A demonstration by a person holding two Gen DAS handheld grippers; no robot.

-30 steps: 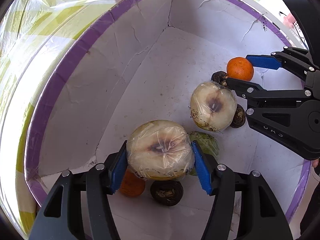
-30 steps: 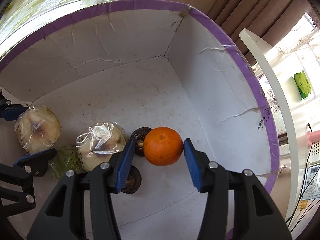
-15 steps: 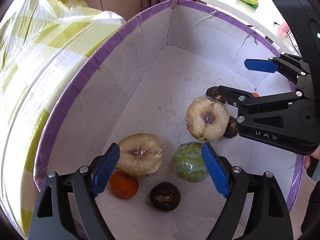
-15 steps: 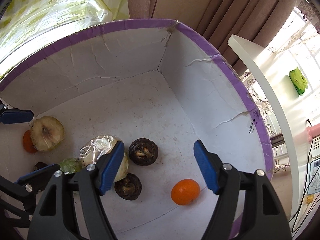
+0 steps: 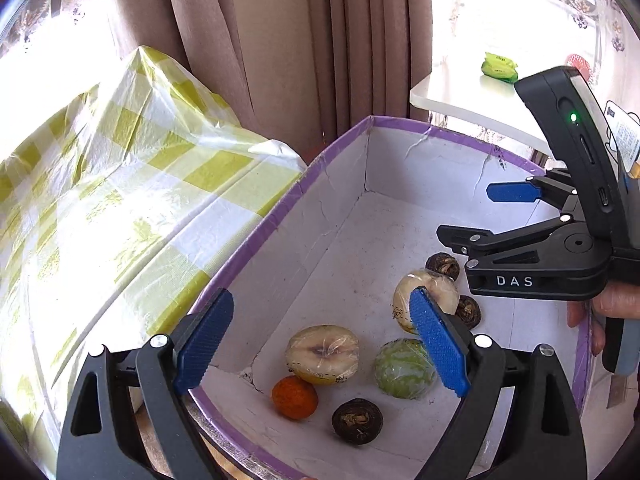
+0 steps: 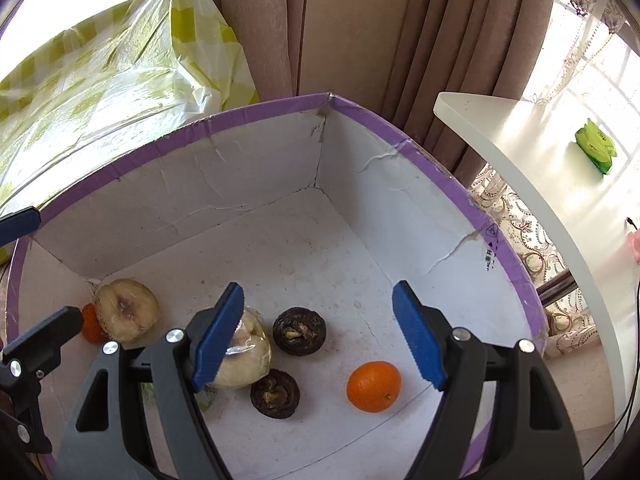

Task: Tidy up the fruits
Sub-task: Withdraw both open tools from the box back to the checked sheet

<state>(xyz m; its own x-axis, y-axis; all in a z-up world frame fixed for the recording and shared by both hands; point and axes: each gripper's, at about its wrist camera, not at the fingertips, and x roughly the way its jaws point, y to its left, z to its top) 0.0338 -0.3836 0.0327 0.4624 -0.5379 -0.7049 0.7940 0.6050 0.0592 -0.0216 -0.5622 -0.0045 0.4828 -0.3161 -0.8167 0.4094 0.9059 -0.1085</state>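
Note:
A white box with a purple rim (image 5: 280,216) (image 6: 248,114) holds the fruit. In the left wrist view a wrapped pale half fruit (image 5: 322,354), a small orange (image 5: 295,397), a wrapped green fruit (image 5: 404,369), a dark round fruit (image 5: 357,421) and a second wrapped pale fruit (image 5: 436,294) lie on its floor. My left gripper (image 5: 320,346) hangs above them, jaws opening, nothing between them. My right gripper (image 6: 318,336) (image 5: 476,214) is also opening and empty, above an orange (image 6: 374,387) and two dark fruits (image 6: 299,331) (image 6: 275,399).
A yellow-checked plastic cloth (image 5: 104,200) covers the surface left of the box. Brown curtains (image 5: 280,40) hang behind. A white table (image 6: 532,168) with a green packet (image 6: 596,150) stands to the right. A hand (image 5: 612,300) holds the right gripper.
Both grippers let go of their fruit, opened wide and rose out of the box. The wrapped half fruit and the orange now lie on the box floor.

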